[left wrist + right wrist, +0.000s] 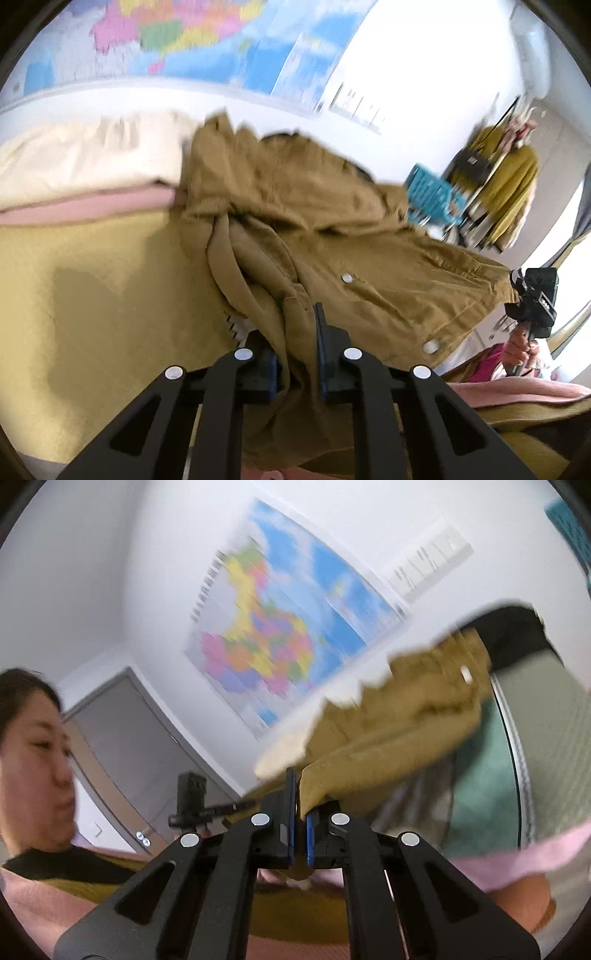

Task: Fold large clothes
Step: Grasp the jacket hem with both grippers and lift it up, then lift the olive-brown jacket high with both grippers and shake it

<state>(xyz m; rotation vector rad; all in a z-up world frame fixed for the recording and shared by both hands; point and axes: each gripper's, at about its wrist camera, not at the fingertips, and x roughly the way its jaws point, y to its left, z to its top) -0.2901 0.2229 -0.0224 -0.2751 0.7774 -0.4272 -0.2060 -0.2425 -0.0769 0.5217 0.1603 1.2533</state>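
Black linkage bars fill the bottom of the left wrist view, and between them the left gripper (295, 354) is clenched on a thick bunched fold of the tan jacket (332, 229), the cloth wedged between its blue-padded fingers (322, 354). From there the jacket stretches away, lifted off the yellow bedspread (110, 295), toward the right gripper (532, 302), seen small at the far edge pinching the opposite hem. In the right wrist view the right gripper (301, 812) has its jaws nearly together on a thin edge of the jacket (388, 746), which rises and flaps blurred in front of the wall map (288, 627)

Judging by the heavy seams, metal snaps (347, 278) and the way folds stay rounded instead of collapsing, this is a fairly weighty cotton twill: soft enough to drape, stiff enough to hold a crease, not slippery and not fragile. Its bulk will likely sag between the two holds, so grips near the outer corners of the hem or at the shoulders should spread it flat best. Single-layer edges, as on the right, look easier to pinch but could slip under the weight; the bunched hold on the left looks secure yet may drag extra layers along. Snaps are best avoided under the pads, since they could keep the jaws from seating evenly
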